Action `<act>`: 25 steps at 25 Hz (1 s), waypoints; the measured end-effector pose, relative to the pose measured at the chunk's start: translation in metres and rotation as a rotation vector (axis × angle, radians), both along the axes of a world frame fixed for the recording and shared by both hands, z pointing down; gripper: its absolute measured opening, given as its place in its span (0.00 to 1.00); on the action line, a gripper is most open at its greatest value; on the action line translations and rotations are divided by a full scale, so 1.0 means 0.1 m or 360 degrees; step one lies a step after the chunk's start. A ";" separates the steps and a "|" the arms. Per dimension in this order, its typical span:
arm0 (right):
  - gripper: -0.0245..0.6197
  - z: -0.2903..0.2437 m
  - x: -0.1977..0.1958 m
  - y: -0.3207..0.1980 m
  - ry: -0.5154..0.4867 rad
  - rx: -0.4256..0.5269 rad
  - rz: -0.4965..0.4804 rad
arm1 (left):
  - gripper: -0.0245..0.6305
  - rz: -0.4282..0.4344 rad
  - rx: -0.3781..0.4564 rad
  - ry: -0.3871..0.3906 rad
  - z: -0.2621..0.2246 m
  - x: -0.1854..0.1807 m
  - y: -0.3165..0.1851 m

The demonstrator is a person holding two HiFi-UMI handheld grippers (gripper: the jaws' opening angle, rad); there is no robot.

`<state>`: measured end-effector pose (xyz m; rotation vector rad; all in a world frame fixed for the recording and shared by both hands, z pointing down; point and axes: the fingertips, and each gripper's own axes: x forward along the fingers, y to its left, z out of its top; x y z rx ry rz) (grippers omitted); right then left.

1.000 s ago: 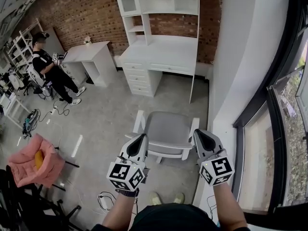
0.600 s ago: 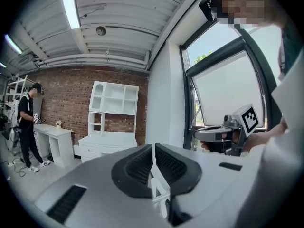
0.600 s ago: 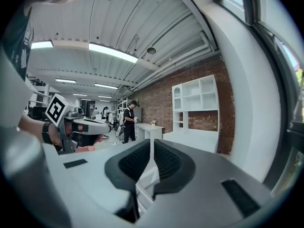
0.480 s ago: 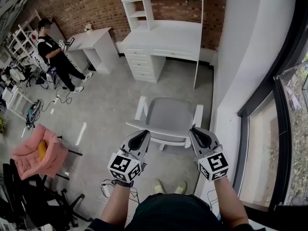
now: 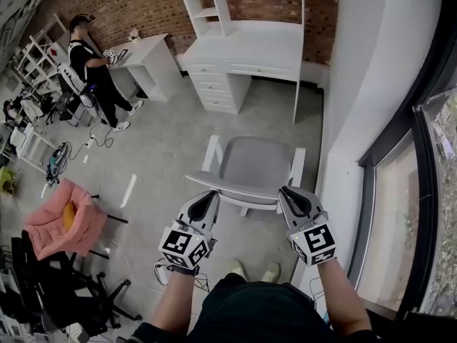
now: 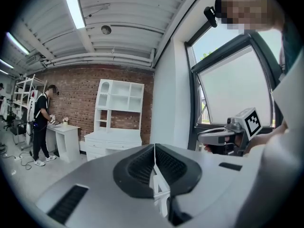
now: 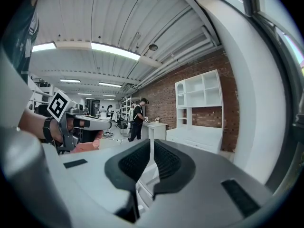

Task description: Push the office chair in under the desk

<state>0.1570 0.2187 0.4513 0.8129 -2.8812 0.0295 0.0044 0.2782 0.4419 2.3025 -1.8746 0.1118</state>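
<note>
Left gripper (image 5: 211, 195) and right gripper (image 5: 284, 191): my jaws pressed together on both, nothing between them. Tips sit at the backrest of the office chair (image 5: 253, 164); contact unclear. Chair faces the white desk (image 5: 250, 48) beyond, apart from it.

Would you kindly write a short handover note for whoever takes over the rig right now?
Left gripper: shut, empty, at the back of the office chair; contact unclear.
Right gripper: the same, at the back's other end.
The chair stands out on the floor, apart from the desk.
Done: nothing pushed in yet.
Left to do: push the chair in under the desk.
</note>
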 end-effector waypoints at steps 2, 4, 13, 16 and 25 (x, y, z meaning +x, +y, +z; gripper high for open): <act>0.05 0.07 0.01 -0.04 0.0009 -0.0014 -0.0014 | 0.05 0.0004 -0.0019 -0.0036 0.07 0.03 0.00; 0.05 0.16 -0.03 -0.07 0.0027 -0.0031 -0.0034 | 0.05 0.0013 -0.0045 -0.0066 0.14 0.02 0.00; 0.06 0.78 -0.36 -0.11 0.0266 -0.0051 -0.0138 | 0.11 0.0151 -0.0181 -0.0298 0.63 -0.23 -0.11; 0.12 1.04 -0.50 -0.13 0.0398 -0.0046 -0.0185 | 0.18 0.0257 -0.0257 -0.0398 0.86 -0.32 -0.18; 0.21 1.78 -0.70 -0.19 0.0863 0.0009 -0.0320 | 0.28 0.0574 -0.0509 -0.0799 1.59 -0.72 -0.41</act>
